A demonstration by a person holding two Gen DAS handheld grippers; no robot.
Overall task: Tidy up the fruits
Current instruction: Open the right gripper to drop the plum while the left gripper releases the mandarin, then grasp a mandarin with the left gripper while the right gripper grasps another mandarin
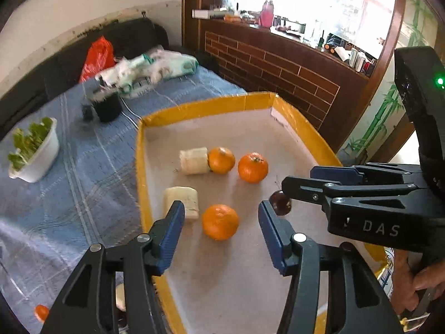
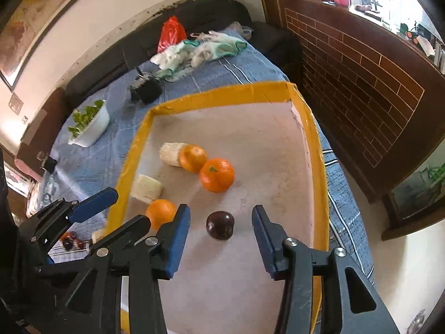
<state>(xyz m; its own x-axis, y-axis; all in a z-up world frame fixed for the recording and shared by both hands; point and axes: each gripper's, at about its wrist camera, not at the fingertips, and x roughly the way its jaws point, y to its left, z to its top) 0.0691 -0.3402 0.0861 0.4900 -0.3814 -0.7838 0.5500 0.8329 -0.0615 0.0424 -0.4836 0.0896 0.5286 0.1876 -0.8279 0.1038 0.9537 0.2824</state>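
Yellow-rimmed tray [image 2: 133,150] on the blue cloth [image 1: 83,167] holds 3 oranges [image 2: 217,175], 2 pale blocks [image 2: 146,185] and 1 dark plum [image 2: 219,225]. The right claw [image 2: 221,229] is partly open above the plum without touching it. The left claw [image 1: 221,226] is partly open too, empty, above the nearest orange [image 1: 220,221].
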